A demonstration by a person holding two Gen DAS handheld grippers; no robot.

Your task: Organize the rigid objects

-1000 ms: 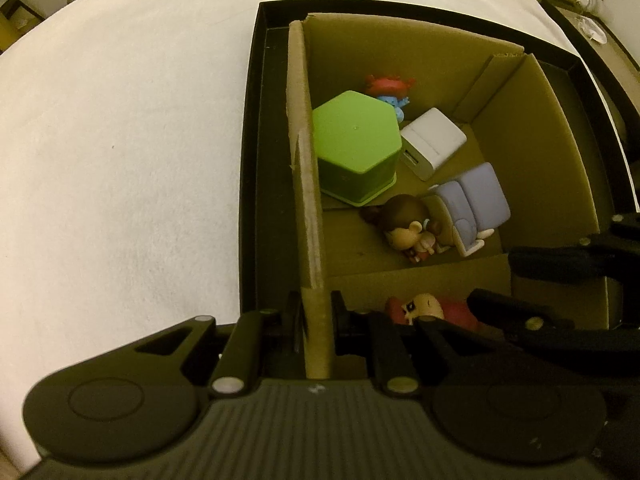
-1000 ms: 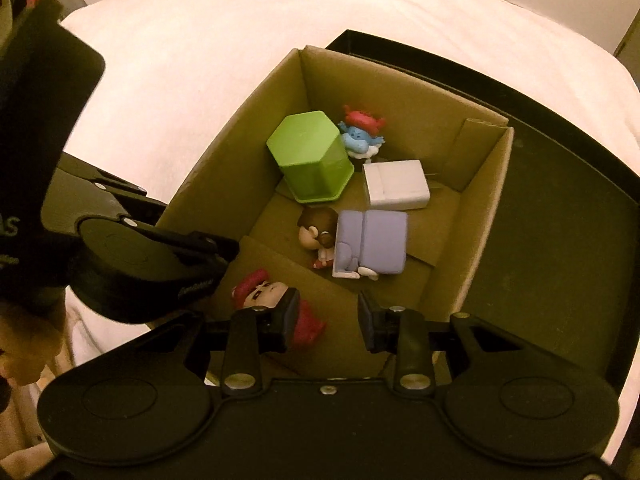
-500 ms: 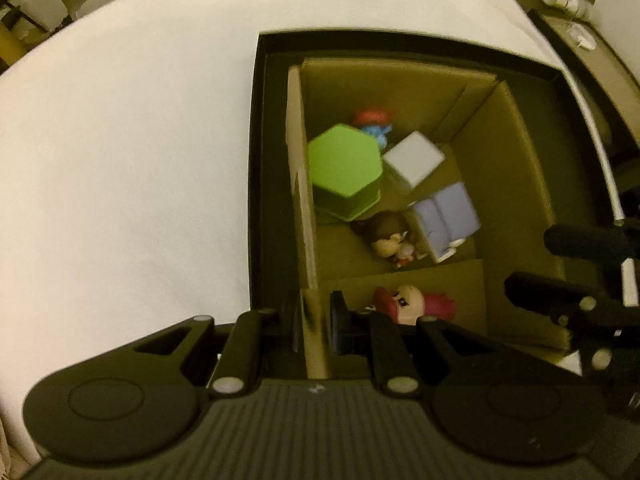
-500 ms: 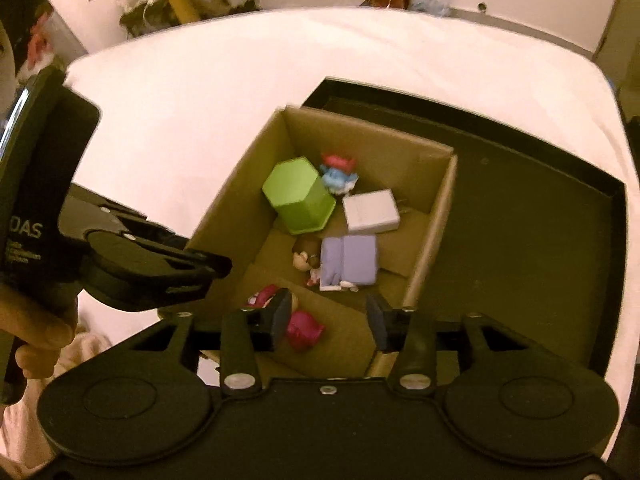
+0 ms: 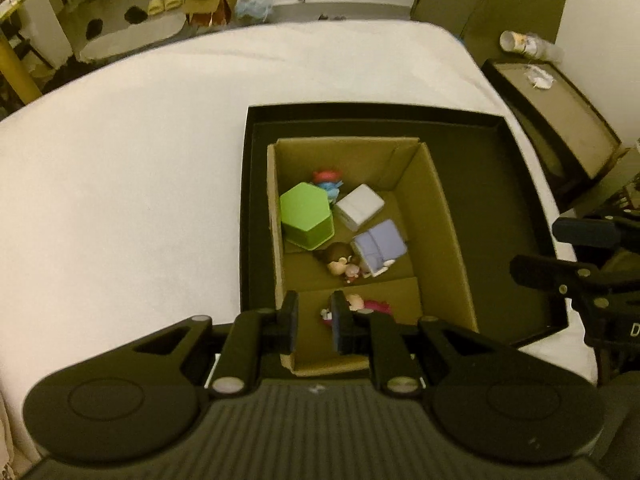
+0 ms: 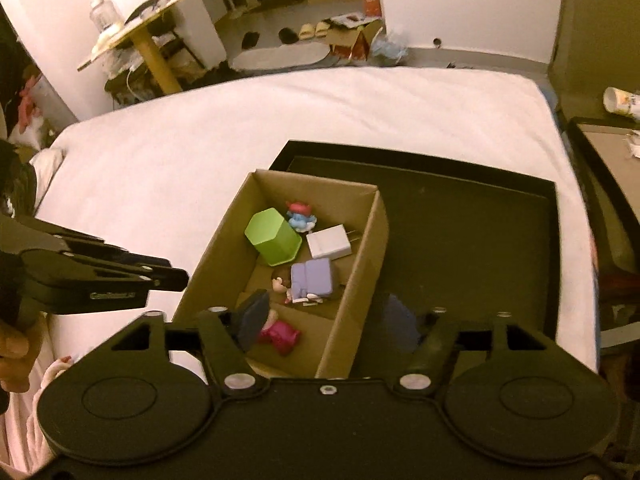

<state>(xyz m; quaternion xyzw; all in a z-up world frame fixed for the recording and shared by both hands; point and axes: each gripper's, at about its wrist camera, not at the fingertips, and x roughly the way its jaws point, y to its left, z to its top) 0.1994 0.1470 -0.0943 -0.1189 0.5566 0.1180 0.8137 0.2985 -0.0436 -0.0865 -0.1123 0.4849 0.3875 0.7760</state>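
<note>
Cardboard box (image 5: 436,216) of toys in a black tray (image 5: 500,208) on the bed. Left claw (image 5: 314,322) slightly parted, apparently empty; right claw (image 6: 324,322), just opening, wide and empty.

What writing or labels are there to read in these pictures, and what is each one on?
"D": a lone letter cut off by the picture's edge, on the right hand-held gripper, whose jaws have just been opening with nothing held.
Line of small print on the left hand-held gripper: too blurred to read.
Print on the paper cup: too blurred to read.
</note>
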